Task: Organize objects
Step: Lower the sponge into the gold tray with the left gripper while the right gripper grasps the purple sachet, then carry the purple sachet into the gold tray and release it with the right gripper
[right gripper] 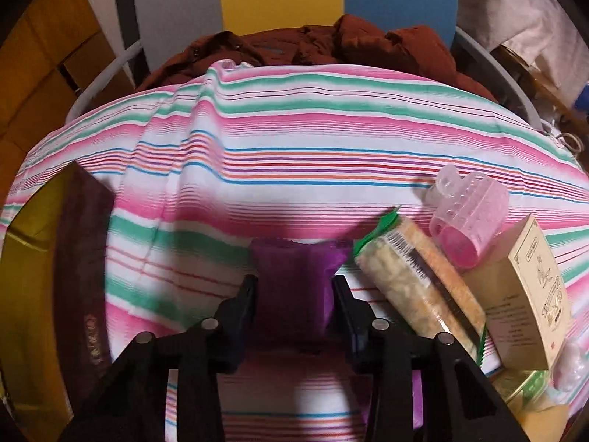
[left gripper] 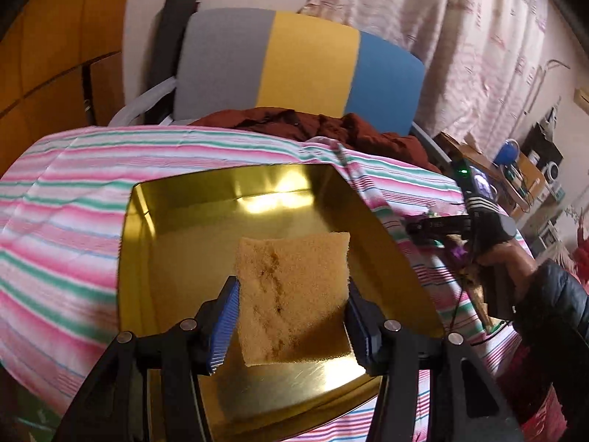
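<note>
item: sponge (left gripper: 292, 294) — clamped between the left gripper (left gripper: 291, 316) jaws, hanging directly over the gold tray (left gripper: 147, 258), long axis running forward. right gripper (right gripper: 294, 294) jaws clenched on a purple packet (right gripper: 294, 276) — tray off to their left.

No print can be read clearly. The cream carton (right gripper: 530, 294) at the right carries dark vertical characters and small print, perhaps East Asian script, too blurred to make out. The clear snack packet (right gripper: 416, 276) bears a barcode. The dark maroon box lid (right gripper: 83, 258) shows faint gold characters, illegible.
</note>
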The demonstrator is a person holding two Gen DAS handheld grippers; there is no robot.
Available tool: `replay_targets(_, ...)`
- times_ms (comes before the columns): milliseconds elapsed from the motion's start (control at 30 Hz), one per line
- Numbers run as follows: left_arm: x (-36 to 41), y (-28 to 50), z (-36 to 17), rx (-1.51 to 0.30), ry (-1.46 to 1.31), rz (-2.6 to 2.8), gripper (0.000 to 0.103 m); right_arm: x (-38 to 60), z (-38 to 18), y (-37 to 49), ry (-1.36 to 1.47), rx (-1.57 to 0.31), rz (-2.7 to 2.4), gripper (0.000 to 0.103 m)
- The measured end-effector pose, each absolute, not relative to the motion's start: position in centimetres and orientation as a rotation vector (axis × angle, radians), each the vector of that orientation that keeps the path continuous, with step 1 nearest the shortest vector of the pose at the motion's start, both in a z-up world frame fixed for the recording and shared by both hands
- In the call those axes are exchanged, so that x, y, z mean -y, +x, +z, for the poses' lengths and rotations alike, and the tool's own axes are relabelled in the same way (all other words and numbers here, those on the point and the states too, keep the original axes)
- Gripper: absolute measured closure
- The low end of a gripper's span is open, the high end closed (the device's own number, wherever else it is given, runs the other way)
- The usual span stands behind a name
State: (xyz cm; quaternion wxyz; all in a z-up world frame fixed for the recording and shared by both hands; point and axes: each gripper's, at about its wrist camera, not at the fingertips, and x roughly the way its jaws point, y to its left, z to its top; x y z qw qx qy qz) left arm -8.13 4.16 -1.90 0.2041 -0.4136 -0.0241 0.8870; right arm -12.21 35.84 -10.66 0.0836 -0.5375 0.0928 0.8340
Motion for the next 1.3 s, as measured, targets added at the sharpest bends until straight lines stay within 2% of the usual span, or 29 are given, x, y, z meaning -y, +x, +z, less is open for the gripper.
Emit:
replay_targets(267, -2.6, -8.1, -3.2, 0.123, -1.212, 2.5, 0.049, -33.2, -6.3, -8.8, -1.482, -0.22, 2.636, 0.063)
replay_targets(533, -1.6, -11.7, -2.4, 0.053, -1.197, 2.611, 0.047, -25.7, -1.9, -8.1, -1.455, -0.206, 2.881, 0.063)
replay_targets(800, 0.7, -12.8, -0.6, 0.073, -1.165, 2.757, 0.025, -17.0, -0.7, -11.0, -1.488, -0.272, 3.002, 0.061)
replay_targets(833, 1.1, -12.2, -0.5, 0.072, -1.153, 2.77, 0.023, -16.3, -0.3, -11.0, -1.474, -0.286, 3.024, 0.054)
replay_targets(867, 1.3, -11.9, -0.5, 0.069, -1.149, 2.773, 0.02, -15.9, 0.0, -10.9, -1.462, -0.288, 3.034, 0.043)
replay_targets(900, 1.6, -11.5, -0.6, 0.071, -1.152, 2.773, 0.02, -15.4, 0.4, -10.6, -1.445, -0.281, 3.044, 0.04)
replay_targets(1000, 2.3, -10.4, -0.9, 0.113, -1.165, 2.767, 0.02, -14.5, 0.7, -9.2, -1.453, -0.241, 3.053, 0.038)
replay_targets(1067, 2.5, -9.6, -1.0, 0.121, -1.165, 2.764, 0.02, -14.4, 0.4, -8.2, -1.457, -0.211, 3.042, 0.029)
replay_targets(1167, 2.4, -8.2, -0.9, 0.11, -1.152, 2.774, 0.02, -14.3, -0.2, -6.4, -1.451, -0.173, 3.034, 0.022)
replay_targets(1300, 2.2, -6.8, -0.6, 0.118, -1.135, 2.776, 0.02, -13.8, -0.5, -4.1, -1.393, -0.056, 3.025, 0.019)
